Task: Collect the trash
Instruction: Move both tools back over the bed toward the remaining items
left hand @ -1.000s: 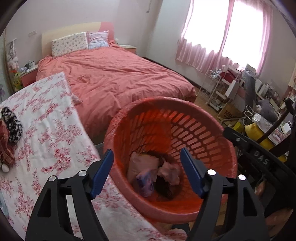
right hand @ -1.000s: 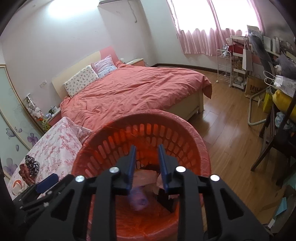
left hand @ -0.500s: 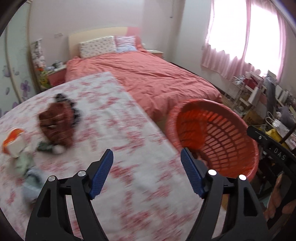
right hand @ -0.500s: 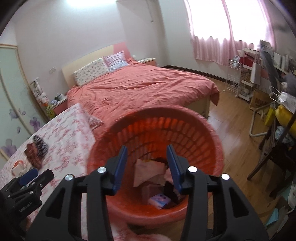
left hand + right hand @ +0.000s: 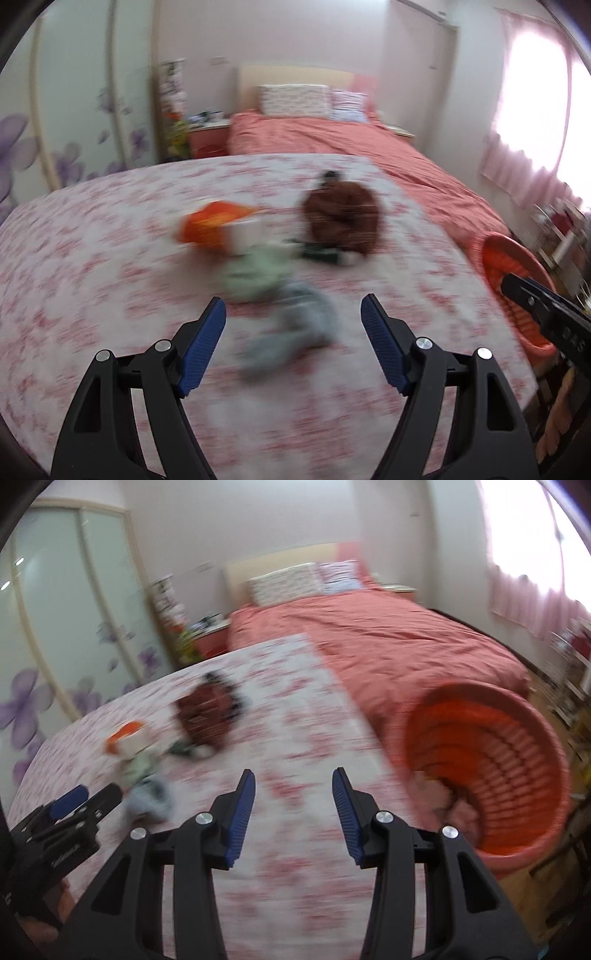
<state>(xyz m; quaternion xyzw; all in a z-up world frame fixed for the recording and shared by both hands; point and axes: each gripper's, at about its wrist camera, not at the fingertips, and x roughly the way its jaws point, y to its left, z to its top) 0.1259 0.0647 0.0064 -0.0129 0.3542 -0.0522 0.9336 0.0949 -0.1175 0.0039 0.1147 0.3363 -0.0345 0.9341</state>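
Pink-walled bedroom, with a bed in coral covers at the back and a flower-printed cloth over the desk that fills the foreground of both wrist views. Everything is smeared by motion blur, so fine detail is lost.

My left gripper has its jaws spread wide with nothing between them. Just ahead of them lies a crumpled grey-blue piece, and beyond it a pale green wad. Further out sit an orange and white packet and a dark brown bundle, with a small dark green scrap at the bundle's near edge. What each item is made of I cannot tell through the blur.

My right gripper has its jaws apart and empty, narrower than the left pair, over bare cloth. The orange slatted basket stands to the right of those jaws, beside the desk's edge, and some pinkish crumpled stuff already lies in its bottom.

I judge the job partly done: some trash is in the basket, but about five pieces are left on the desk, all to the left of my right jaws and in front of my left ones. The grey-blue piece looks like the nearest pick for the left gripper.
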